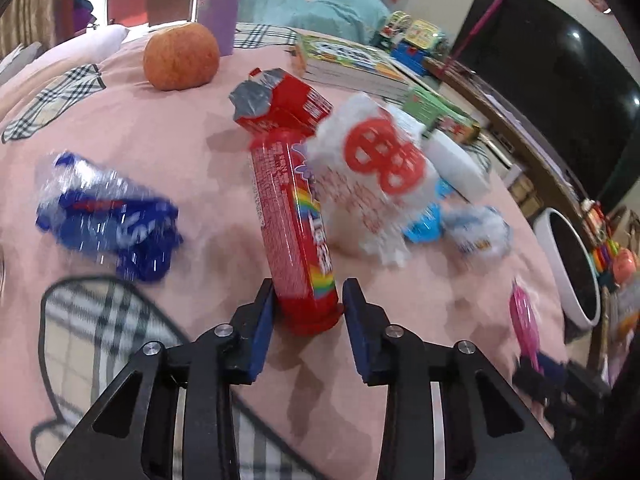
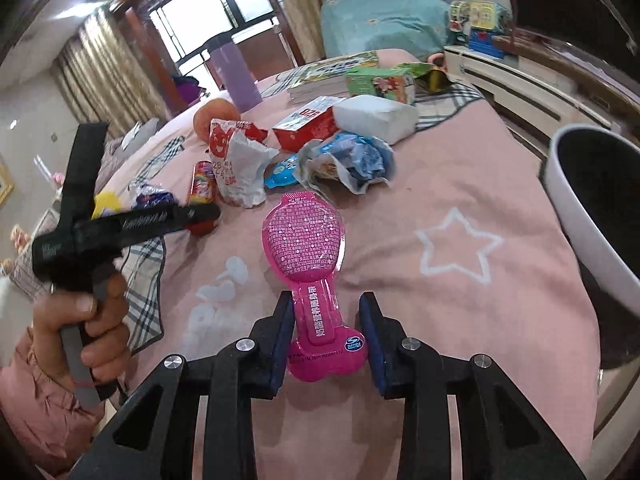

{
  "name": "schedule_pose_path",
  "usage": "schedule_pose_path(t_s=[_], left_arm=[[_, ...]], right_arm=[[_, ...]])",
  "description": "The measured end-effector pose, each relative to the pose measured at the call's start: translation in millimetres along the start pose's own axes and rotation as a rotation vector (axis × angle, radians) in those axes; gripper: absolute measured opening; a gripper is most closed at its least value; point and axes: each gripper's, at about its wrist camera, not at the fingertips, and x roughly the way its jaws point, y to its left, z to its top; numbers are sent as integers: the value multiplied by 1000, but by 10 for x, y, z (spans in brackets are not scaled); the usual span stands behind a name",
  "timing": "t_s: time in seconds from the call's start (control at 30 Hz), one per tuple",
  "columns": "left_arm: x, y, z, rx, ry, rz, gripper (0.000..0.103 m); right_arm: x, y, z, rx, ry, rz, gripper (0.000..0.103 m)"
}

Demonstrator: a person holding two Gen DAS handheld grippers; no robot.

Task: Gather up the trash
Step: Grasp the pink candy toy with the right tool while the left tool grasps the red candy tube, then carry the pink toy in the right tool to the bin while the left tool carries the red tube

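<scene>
My left gripper has its jaws around the near end of a red candy tube with a rainbow print, lying on the pink bedspread; the left pad touches it, a small gap shows at the right pad. My right gripper straddles the narrow stem of a pink plastic blister package, with gaps on both sides. Other trash lies about: a blue crumpled wrapper, a white bag with a red logo, a light-blue wrapper. The left gripper shows in the right wrist view.
A white bin with a dark inside stands at the bed's right edge. An apple, a red box, books, a white tissue pack and a purple cup lie farther back.
</scene>
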Motion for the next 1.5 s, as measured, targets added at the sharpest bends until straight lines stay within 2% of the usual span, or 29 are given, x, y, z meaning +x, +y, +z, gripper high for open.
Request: schedule_pose_path(t_s=[0.23,0.6,0.9,1.17,1.5], left_arm=[[-269,-285,-352,85,15,-97,31],[-439,-1041,-509,261,16,-198,31],[-455,-1414,-640,356,22,-224,30],[-402,-1533,-642,388,22,-223,30],[-124,-1668,-678,414,98,-189,30]], right_arm=[[-270,-97,-83,51,-62,-15,33],[-662,-355,-249,134,-135,-53,34],[-837,-590,-335,192,-157,-75,34],[-921,-696,-395,223,-189,-84,33],[-976,-793,-405,243,-204,-79,33]])
